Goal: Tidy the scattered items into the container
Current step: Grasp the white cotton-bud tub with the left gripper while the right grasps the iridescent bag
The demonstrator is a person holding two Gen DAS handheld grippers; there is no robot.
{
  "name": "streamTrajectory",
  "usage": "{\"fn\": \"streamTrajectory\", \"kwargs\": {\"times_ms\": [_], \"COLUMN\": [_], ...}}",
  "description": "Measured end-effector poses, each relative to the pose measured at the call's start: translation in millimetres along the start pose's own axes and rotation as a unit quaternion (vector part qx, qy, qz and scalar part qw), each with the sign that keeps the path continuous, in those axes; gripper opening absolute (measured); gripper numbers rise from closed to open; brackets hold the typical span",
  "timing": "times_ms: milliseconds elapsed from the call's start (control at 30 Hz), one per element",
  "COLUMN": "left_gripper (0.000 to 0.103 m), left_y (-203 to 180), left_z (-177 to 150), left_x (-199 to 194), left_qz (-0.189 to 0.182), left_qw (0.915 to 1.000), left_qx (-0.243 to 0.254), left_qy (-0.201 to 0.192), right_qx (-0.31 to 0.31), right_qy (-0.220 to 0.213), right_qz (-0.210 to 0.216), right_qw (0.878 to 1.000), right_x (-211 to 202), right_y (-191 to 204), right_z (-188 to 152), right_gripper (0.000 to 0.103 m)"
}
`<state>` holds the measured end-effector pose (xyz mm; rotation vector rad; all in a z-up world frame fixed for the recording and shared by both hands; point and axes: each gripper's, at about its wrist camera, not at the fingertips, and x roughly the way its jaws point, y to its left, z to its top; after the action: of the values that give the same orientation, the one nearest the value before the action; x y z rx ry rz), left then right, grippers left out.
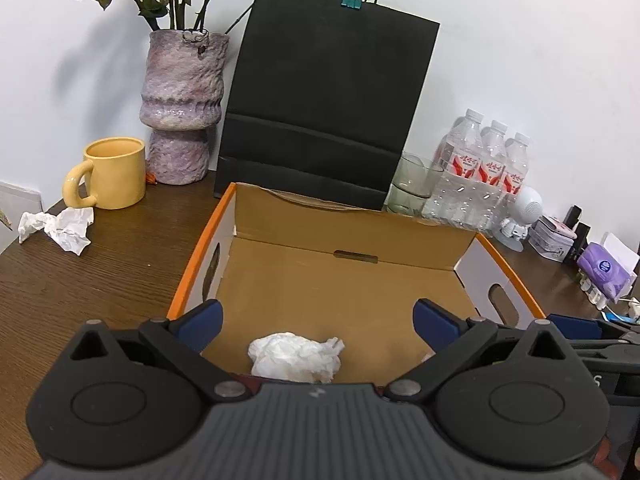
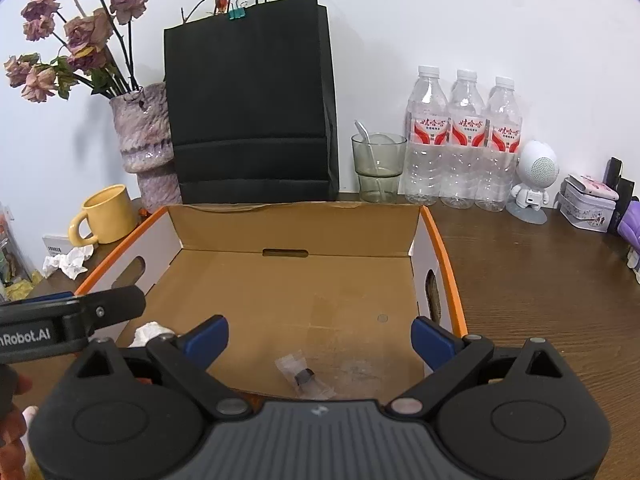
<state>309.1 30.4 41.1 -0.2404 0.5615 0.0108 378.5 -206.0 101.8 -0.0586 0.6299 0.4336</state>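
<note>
Only my left view shows the crumpled white tissue (image 1: 295,357) inside the orange-rimmed cardboard box (image 1: 352,224); my right shows a clear plastic wrapper (image 2: 303,376) there. Both jaws stand wide, empty.

hidden: tissue wad (image 1: 294,360) base behind left gripper (image 1: 316,326) | wrapper (image 2: 304,376) contents unclear

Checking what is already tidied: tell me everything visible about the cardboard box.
The cardboard box is an open, shallow tray of brown corrugated card with white outer walls, orange rim edges and slot handle cut-outs. It sits flat on the wooden table, before the black bag. Inside lie a crumpled tissue and a clear wrapper.
</note>
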Motion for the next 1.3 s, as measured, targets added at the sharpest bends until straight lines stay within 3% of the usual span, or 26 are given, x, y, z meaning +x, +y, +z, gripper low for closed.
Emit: {"fn": "streamTrajectory", "kwargs": {"times_ms": [167, 367, 700, 833, 900, 1000, 1033, 1067, 1300], "left_gripper": [0.103, 0.103, 0.103, 0.096, 0.091, 0.083, 0.072, 0.067, 0.066], "left_y": [5, 17, 22, 24, 25, 23, 22, 21, 17], "left_z": [-7, -24, -53, -61, -65, -68, -68, -69, -70], "left_x": [-21, -38, -28, -22, -18, -18, -19, -19, -28], "left_qz": [-0.027, -0.006, 0.01, 0.014, 0.012, 0.019, 0.02, 0.018, 0.018], "left_qw": [0.9995, 0.9992, 0.9948, 0.9928, 0.9921, 0.9923, 0.9923, 0.9922, 0.9932], "left_qx": [0.013, 0.041, 0.067, 0.062, 0.056, 0.061, 0.062, 0.064, 0.072], "left_qy": [-0.004, 0.004, 0.076, 0.101, 0.112, 0.106, 0.105, 0.106, 0.09], "right_qx": [0.008, -0.003, 0.008, 0.021, 0.025, 0.028, 0.032, 0.034, 0.039], "right_qy": [-0.015, -0.023, 0.029, 0.039, 0.045, 0.06, 0.064, 0.059, 0.027], "right_qz": [0.019, -0.004, -0.039, -0.043, -0.033, -0.022, -0.015, -0.012, -0.005], "right_qw": [1.0, 1.0, 0.999, 0.998, 0.998, 0.998, 0.997, 0.998, 0.999], "right_x": [-30, -61, -68, -67, -65, -58, -56, -57, -70], "right_y": [-17, -37, -63, -71, -74, -75, -76, -77, -77], "right_z": [-2, -27, -89, -102, -106, -113, -115, -116, -116], "right_gripper": [0.098, 0.098, 0.098, 0.096, 0.092, 0.069, 0.053, 0.05, 0.045]}}
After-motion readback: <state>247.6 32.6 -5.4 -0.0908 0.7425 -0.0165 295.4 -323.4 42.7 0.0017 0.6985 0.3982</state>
